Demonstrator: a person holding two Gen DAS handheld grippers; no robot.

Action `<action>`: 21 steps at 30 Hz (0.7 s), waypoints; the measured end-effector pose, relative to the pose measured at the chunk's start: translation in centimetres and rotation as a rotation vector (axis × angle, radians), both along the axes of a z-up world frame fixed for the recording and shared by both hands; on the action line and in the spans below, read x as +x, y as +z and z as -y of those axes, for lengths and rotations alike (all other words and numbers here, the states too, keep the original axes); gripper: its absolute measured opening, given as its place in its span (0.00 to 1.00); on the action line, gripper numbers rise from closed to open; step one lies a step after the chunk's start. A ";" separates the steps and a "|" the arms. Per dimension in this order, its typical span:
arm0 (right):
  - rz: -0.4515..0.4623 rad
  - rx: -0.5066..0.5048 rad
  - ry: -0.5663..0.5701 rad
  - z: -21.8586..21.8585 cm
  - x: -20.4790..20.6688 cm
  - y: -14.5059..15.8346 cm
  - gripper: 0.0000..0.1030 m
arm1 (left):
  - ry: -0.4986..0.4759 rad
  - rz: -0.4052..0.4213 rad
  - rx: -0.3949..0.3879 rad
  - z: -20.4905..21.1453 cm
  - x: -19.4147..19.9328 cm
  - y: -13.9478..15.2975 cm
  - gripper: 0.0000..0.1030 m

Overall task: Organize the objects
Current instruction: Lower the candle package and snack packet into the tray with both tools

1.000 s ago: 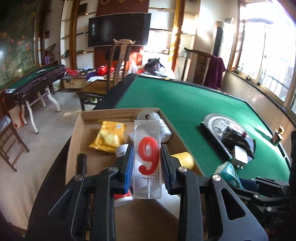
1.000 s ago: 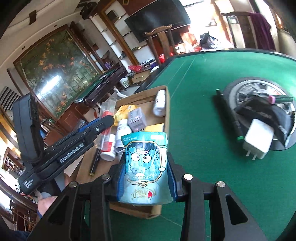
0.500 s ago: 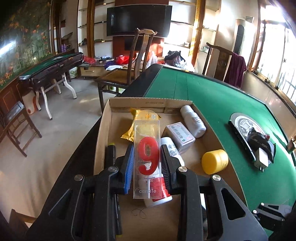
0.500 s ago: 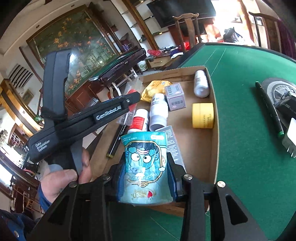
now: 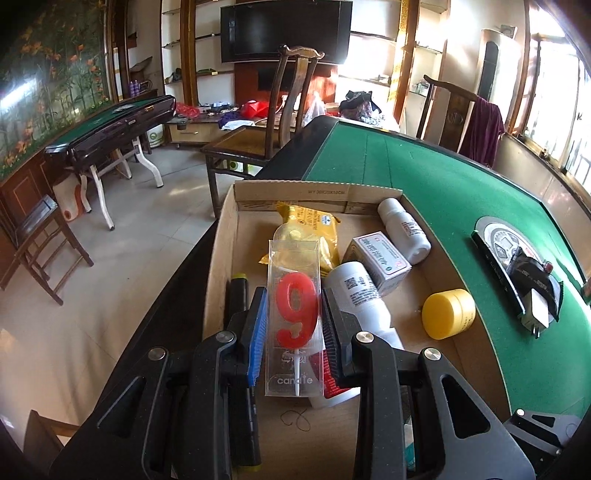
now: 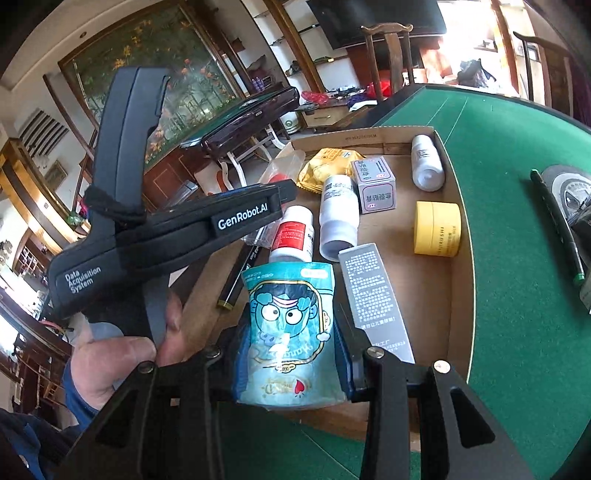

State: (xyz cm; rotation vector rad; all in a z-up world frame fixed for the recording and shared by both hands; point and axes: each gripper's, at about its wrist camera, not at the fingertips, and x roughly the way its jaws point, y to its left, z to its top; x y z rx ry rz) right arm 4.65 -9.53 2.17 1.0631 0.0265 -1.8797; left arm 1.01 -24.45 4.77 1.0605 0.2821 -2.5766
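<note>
The left gripper [image 5: 294, 325] pinches a clear-cased red "9" candle [image 5: 294, 317] above the cardboard tray [image 5: 221, 258]. The right gripper [image 6: 291, 347] clamps a blue cartoon pouch [image 6: 290, 332] over the tray's near edge, beside bare cardboard flooring.

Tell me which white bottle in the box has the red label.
The white bottle nearest the left tool, lying beside the black pen. The other two bottles carry only pale labels.

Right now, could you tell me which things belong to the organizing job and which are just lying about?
Job: number 9 candle in left hand-held gripper; blue cartoon pouch in right hand-held gripper; cardboard box.
Lying about: wooden chair, television, folding table.
</note>
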 end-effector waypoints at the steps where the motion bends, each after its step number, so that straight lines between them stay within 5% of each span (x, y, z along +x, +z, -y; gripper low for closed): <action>1: 0.001 -0.001 0.001 0.0 0.0 0.0 0.36 | 0.005 0.002 0.001 0.1 0.0 0.0 0.27; 21: -0.025 0.051 0.021 1.5 0.0 -1.0 0.36 | 0.030 0.045 -0.032 0.5 0.1 -0.5 0.27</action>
